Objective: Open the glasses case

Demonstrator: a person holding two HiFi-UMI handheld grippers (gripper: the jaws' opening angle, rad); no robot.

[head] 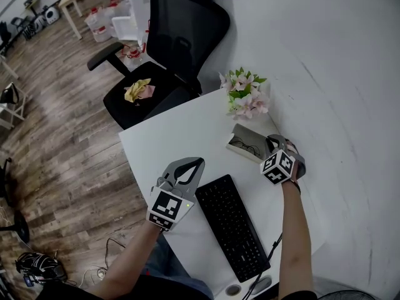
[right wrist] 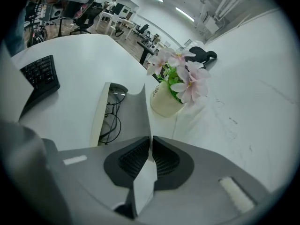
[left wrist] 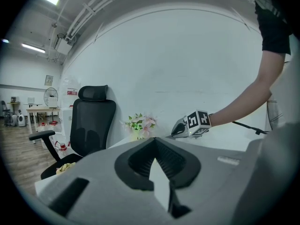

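- The glasses case (head: 245, 144) lies on the bench (head: 169, 136), between the flower pot (head: 245, 95) and the far end of the keyboard (head: 231, 227). It is well apart from the bench edge.
- The case is already open. Its lid (right wrist: 136, 111) stands up along the far long side, and the glasses (right wrist: 112, 121) lie flat in the tray. Judgement: the opening step is done, or all but done.
- The right gripper (right wrist: 151, 137) has its jaws almost together, with only a narrow slit between the pads. Nothing shows in that slit.
- The raised lid stands just beyond the right gripper's tips, with its near edge running down toward them. Whether the tips touch the lid cannot be told.
- Judgement: the right gripper sits at the lid end because that is the part that swings. The upright lid stays clear of the glasses.
- Right arm pose: the forearm reaches from the near bench edge past the keyboard's right side. The right gripper (head: 275, 144) tilts clearly downward at the case's right end.
- The left gripper (left wrist: 154, 138) is closed tip to tip and holds nothing.
- Left arm pose: the left gripper (head: 199, 161) hangs close to level over the bench, just left of the keyboard, and points away from the person. It is well apart from the case. Judgement: it is parked as a spare and plays no part in the opening.
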